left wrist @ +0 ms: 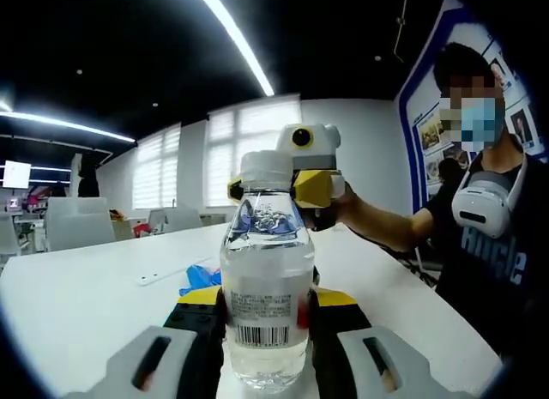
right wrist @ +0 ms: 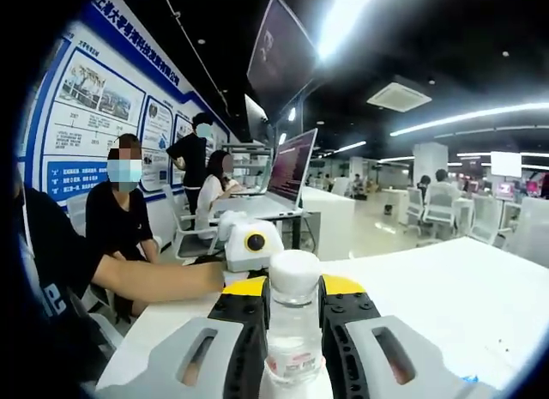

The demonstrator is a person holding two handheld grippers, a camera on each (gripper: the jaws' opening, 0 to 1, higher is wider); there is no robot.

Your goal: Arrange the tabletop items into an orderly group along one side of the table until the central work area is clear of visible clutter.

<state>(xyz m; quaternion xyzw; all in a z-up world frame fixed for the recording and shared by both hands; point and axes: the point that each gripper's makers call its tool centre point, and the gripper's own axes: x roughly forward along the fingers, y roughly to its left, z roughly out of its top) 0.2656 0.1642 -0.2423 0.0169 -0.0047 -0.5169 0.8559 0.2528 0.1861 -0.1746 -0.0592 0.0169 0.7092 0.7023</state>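
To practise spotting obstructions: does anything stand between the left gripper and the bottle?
Nothing visible does. The bottle already sits between the left gripper's jaws, and the right gripper flanks its cap.

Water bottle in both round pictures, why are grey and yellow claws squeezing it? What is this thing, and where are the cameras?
There is no robot here. A person holds a claw tool, called a gripper, in each hand, and a little camera rides on each one. That is why each picture looks out between two claws.

The left gripper view is taken from the left gripper. Its claws press on the sides of the water bottle, low down. The right gripper view is taken from the right gripper, which seems to pinch the same bottle near its white cap, from the opposite side. So each camera also sees the other gripper behind the bottle.

Below is a big white table. On it lie a crumpled blue thing and a thin white strip; I cannot tell what they are.
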